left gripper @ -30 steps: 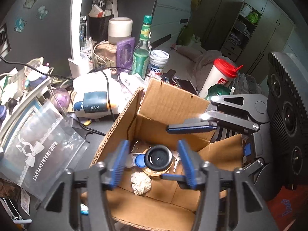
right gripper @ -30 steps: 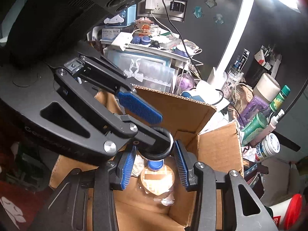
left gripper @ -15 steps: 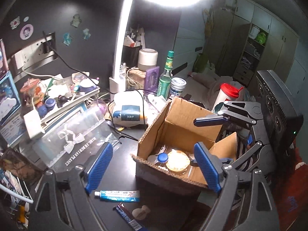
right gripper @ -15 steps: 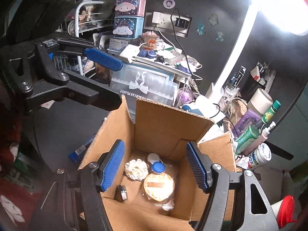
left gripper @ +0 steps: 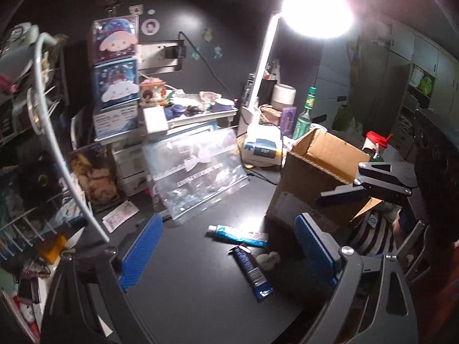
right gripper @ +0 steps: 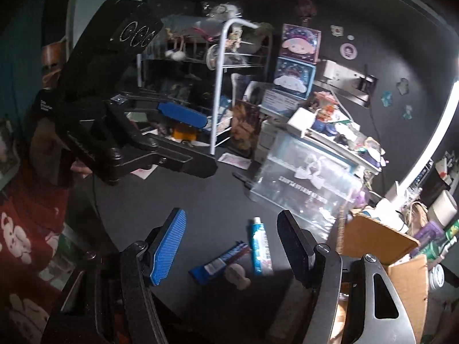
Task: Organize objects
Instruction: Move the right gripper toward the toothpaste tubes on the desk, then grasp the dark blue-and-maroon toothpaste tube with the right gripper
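An open cardboard box (left gripper: 321, 177) stands on the dark desk; it also shows in the right wrist view (right gripper: 381, 240). In front of it lie a blue-white tube (left gripper: 238, 234) (right gripper: 260, 246), a blue snack wrapper (left gripper: 252, 271) (right gripper: 221, 261) and a small beige figure (left gripper: 268, 258) (right gripper: 237, 275). My left gripper (left gripper: 226, 255) is open and empty above these items. My right gripper (right gripper: 232, 246) is open and empty above the same items. The right gripper also shows at the right of the left wrist view (left gripper: 370, 183). The box's inside is hidden.
A clear zip bag (left gripper: 195, 177) leans against cluttered white drawers (left gripper: 172, 126). A wire rack (left gripper: 37, 143) stands on the left. A lit desk lamp (left gripper: 315, 8), bottles (left gripper: 304, 114) and a red-capped container (left gripper: 377, 140) stand behind the box.
Both grippers have pulled up and back out of the box and opened wide. The black ring the left gripper held is no longer seen. The views now face the desk in front of the box.
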Demonstrator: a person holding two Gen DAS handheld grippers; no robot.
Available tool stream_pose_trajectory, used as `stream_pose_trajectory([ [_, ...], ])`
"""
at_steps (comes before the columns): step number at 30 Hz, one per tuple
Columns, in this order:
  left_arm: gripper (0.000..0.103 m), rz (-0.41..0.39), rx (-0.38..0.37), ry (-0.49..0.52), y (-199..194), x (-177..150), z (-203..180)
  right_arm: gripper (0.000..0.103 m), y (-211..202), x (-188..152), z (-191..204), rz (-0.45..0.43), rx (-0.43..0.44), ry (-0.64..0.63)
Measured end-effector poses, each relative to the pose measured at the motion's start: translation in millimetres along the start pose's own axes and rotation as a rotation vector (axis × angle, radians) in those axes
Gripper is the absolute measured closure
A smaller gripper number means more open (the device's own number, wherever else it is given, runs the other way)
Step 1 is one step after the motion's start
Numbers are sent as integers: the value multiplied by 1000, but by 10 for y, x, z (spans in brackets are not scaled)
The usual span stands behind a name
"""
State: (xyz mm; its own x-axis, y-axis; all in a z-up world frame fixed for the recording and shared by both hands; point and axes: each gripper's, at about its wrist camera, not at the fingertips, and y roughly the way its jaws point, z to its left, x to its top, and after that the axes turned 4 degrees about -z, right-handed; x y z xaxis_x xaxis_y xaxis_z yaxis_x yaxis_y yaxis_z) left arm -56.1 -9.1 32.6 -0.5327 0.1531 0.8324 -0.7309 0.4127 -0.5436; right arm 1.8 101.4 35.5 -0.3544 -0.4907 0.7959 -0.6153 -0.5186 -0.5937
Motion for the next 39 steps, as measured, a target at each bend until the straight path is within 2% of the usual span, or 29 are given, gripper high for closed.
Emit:
stream_pose_trajectory([
  [3,10,-11,29,-51,-14,-280,171,40,237,-113,229,36,64,8],
  [11,10,51,46,-163,200,-939,432,40,741,-657,282,86,68,205],
  [18,10,50,31,-194,266,-1138,423,40,1092,-979,199,132,8,356],
  [21,10,41,11,-207,255,-1156,431,44,1207,-1043,152,141,-20,390],
  [24,10,34,1,-208,237,-1154,425,47,1267,-1049,140,149,-63,378],
  [27,10,34,3,-205,237,-1153,425,53,1315,-1047,151,153,-110,343],
  [31,10,39,6,-206,253,-1155,437,73,1372,-1023,156,158,-138,293],
  [35,10,44,0,-212,281,-1157,459,82,1399,-1003,177,164,-110,227],
  [39,10,48,2,-216,305,-1151,478,84,1374,-1012,136,177,-46,212],
])
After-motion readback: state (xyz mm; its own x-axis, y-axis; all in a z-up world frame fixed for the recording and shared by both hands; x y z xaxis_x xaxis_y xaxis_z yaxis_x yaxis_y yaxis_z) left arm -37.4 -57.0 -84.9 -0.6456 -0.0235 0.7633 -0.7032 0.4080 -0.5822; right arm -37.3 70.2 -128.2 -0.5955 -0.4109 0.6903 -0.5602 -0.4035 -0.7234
